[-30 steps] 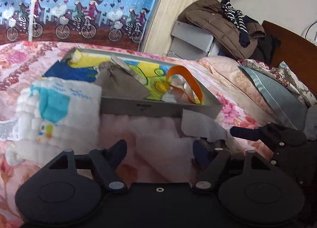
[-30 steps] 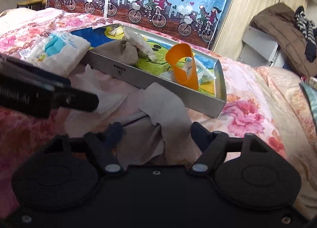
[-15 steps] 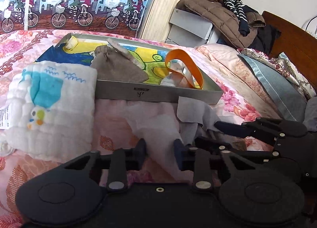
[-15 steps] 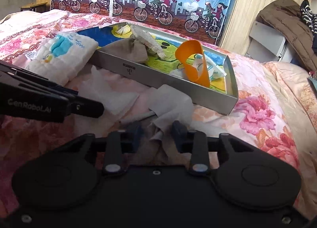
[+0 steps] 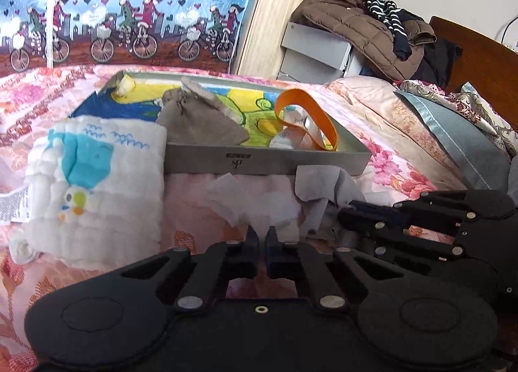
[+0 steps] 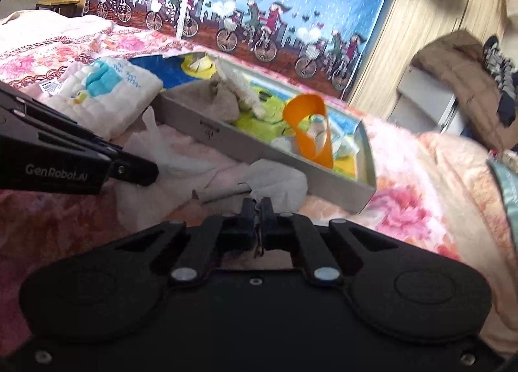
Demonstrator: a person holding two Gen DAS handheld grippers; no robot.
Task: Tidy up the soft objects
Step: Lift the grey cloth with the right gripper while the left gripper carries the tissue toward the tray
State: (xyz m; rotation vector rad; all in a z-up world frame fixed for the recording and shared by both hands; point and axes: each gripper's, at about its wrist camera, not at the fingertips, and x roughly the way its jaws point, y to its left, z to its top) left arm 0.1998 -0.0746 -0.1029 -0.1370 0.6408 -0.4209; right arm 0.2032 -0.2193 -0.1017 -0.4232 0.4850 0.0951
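A thin white-pink cloth (image 5: 255,207) lies crumpled on the floral bed in front of a grey tray (image 5: 265,161). My left gripper (image 5: 262,236) is shut on the cloth's near edge. My right gripper (image 6: 257,207) is shut on the cloth's grey-white right part (image 6: 278,181). The right gripper shows in the left wrist view (image 5: 353,210), and the left gripper shows in the right wrist view (image 6: 142,174). The tray holds a grey-brown pouch (image 5: 197,122) and an orange loop (image 5: 307,116). A folded white quilted cloth with a blue whale (image 5: 94,184) lies left of the tray.
The bed has a pink floral cover (image 5: 388,161). Pillows (image 5: 453,132) lie at the right. A brown jacket (image 5: 349,22) is piled on a grey cabinet behind the bed. A blue bicycle-print curtain (image 5: 129,9) hangs at the back.
Both grippers went from open to shut, each closing on the crumpled cloth. The cloth has bunched up between them and lifted slightly.
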